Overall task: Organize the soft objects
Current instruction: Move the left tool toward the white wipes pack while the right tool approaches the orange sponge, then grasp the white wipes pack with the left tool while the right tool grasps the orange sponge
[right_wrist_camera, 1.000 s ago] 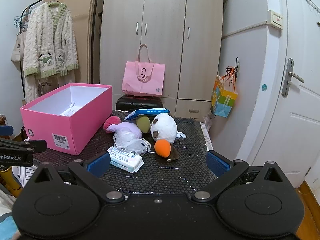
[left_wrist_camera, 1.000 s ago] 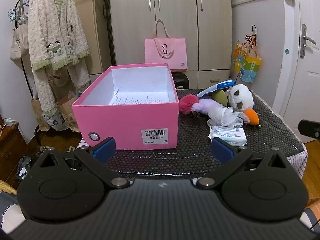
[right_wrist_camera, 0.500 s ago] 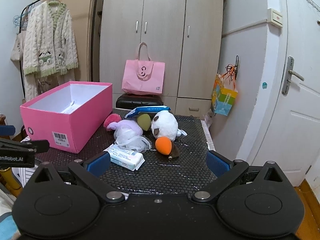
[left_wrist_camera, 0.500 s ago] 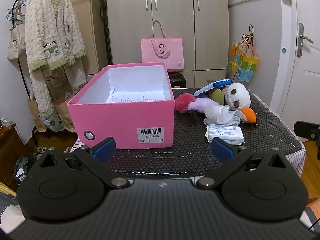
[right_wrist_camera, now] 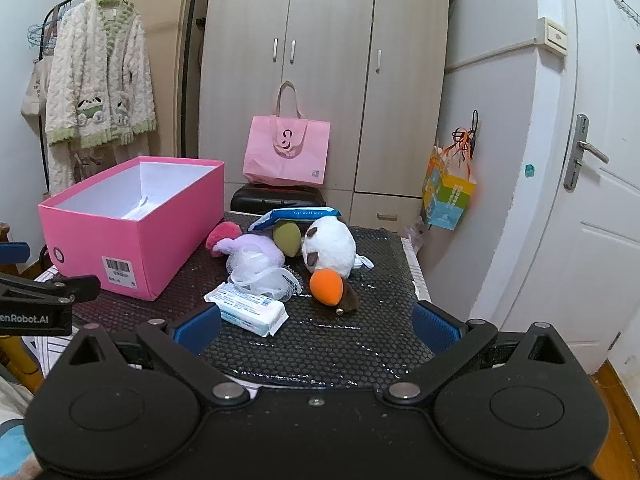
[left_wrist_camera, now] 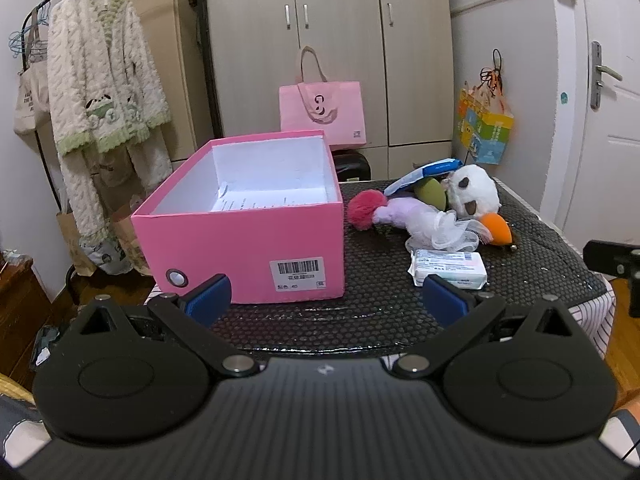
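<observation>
A paper sheet is contained in the box. The soft items are heaped beyond both grippers' released, unloaded jaws.

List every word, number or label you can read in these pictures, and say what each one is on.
"enRobot.AI", cut off at the frame edge: on the left gripper, seen from the right wrist.
"40": on the barcode label of the pink box; its other print is blurred.
Wipes pack: print too small.
</observation>
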{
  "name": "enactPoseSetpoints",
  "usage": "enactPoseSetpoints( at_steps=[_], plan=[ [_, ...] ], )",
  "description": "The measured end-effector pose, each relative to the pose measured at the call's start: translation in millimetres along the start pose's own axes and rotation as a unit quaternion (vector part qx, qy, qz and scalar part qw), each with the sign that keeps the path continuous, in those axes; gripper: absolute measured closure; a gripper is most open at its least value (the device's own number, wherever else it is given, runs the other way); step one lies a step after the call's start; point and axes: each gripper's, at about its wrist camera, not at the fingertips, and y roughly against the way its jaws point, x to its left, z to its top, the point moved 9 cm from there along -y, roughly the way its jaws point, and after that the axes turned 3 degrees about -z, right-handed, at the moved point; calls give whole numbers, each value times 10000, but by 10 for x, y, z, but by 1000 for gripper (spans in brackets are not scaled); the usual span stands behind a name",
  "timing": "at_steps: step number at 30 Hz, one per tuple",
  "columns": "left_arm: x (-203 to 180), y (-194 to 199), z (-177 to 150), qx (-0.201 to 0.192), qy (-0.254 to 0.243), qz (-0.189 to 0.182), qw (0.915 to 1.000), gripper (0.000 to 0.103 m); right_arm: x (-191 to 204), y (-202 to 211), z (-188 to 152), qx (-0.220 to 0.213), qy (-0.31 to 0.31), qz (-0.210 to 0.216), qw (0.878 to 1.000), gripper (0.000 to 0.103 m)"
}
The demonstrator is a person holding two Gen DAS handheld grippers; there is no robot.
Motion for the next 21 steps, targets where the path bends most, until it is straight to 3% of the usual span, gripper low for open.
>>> enactPoseSetpoints(
  at_steps=[8, 15, 21],
  plan=[
    [-36, 6, -1, -63, -106, 62, 9999, 0, 19, 2, -4, -16, 81, 70, 9999, 0],
    [-22, 89, 183, -296, -95, 134, 9994, 0, -89, 5, 133, -55, -161, 538, 9984, 0],
    [-124, 14, 375, -262, -82, -393, 9988, 0, -275, -220, 182, 156, -822, 1044, 9910, 0]
  ],
)
